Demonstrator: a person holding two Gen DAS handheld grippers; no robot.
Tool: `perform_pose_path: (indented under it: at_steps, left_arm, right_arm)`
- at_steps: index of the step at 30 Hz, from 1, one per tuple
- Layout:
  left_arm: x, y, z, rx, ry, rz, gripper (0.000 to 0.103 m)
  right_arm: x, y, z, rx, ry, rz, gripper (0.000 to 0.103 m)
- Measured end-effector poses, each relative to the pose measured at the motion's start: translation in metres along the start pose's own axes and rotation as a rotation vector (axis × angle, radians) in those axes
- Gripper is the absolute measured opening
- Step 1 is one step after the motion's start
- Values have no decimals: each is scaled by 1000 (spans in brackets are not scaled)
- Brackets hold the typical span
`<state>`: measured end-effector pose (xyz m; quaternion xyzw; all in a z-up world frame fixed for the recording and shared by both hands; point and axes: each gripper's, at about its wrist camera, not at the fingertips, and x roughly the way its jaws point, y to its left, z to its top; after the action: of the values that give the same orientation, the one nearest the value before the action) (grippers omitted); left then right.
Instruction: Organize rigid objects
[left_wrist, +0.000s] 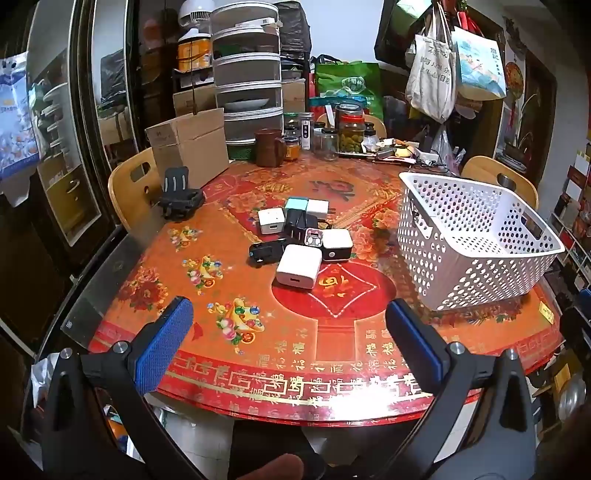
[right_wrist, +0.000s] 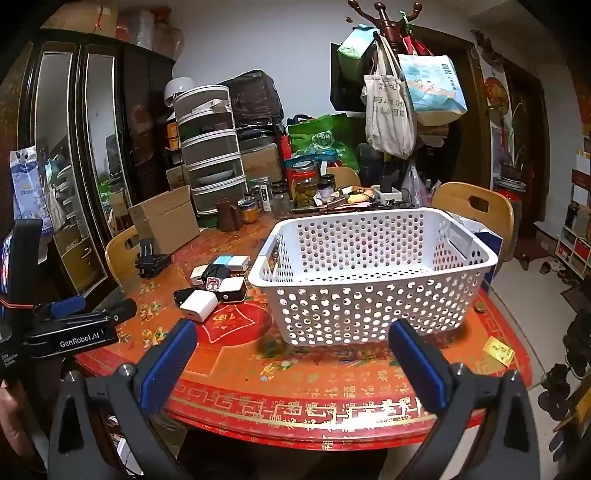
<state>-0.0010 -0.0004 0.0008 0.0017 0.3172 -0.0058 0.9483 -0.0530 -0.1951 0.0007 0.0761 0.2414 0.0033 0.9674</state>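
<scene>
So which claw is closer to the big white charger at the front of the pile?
Left. The left claw faces the white charger straight ahead; the right claw faces the basket, charger off leftward.

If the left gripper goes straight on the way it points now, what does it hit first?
Probably the large white charger, nearest of the pile, centred between the open left gripper fingers. Depth is unclear, so it may touch the tablecloth short of it.

"GenRobot.AI" in white on black body of left gripper (right_wrist: 79, 341), seen from right wrist view
</scene>
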Motion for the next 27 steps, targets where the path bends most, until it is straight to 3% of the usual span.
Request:
perform_pose_path:
  at_steps: [10,27]
  left_arm:
    - [-5,-13,-1,50,-7,1,103]
    - [-8,-10,0,45,-12,-1,103]
  right_arm:
    - [-1,-4,0,25,-12,22,103]
    - [-6,1,2,23,-17,20,103]
